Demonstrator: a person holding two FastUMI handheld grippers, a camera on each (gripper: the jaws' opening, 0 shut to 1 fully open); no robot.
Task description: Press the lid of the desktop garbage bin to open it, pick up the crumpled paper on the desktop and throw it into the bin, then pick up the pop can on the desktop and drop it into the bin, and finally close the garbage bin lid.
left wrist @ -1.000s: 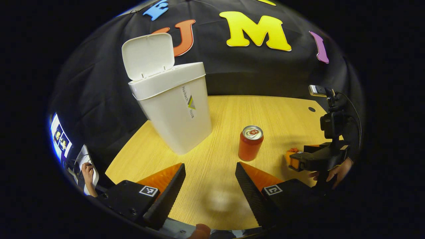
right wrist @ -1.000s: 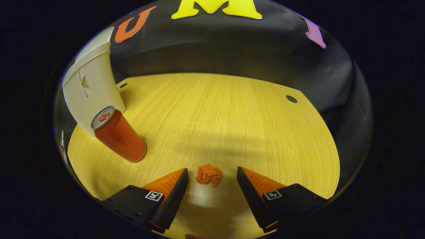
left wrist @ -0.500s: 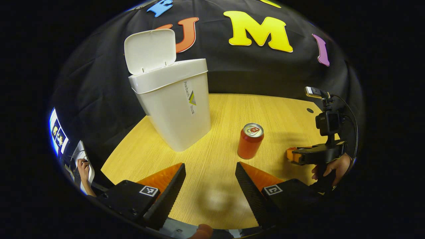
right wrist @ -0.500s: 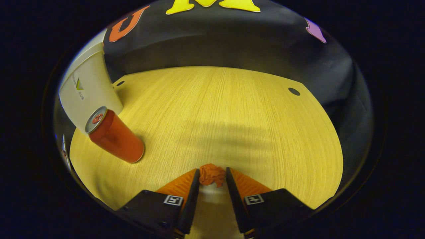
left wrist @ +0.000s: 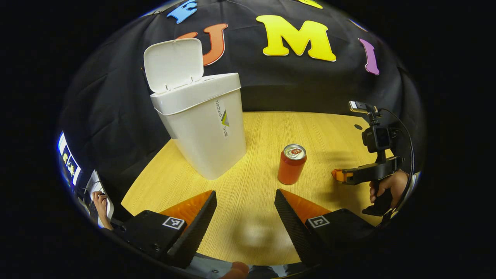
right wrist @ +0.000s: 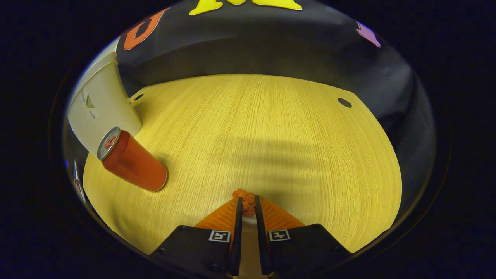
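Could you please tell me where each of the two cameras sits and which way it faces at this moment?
Left gripper view: rides the open left claw, low over the yellow wooden desktop, facing the open white plastic bin; the right claw and its hand show.
Right gripper view: rides the right claw, shut on the orange crumpled paper, looking across the desktop.
Both share the bin, the desktop and the upright orange pop can.

- The garbage bin point(left wrist: 201, 128) looks like smooth plastic with a soft sheen, and so does its raised lid point(left wrist: 173, 64).
- The pop can point(left wrist: 291, 164) has a matt painted body and a shiny metal top.
- The desktop point(right wrist: 271, 131) is wood-grain, finely lined and matt.
- The crumpled paper point(right wrist: 247, 202) is creased and dull.
- The booth wall point(left wrist: 310, 83) is matt cloth.
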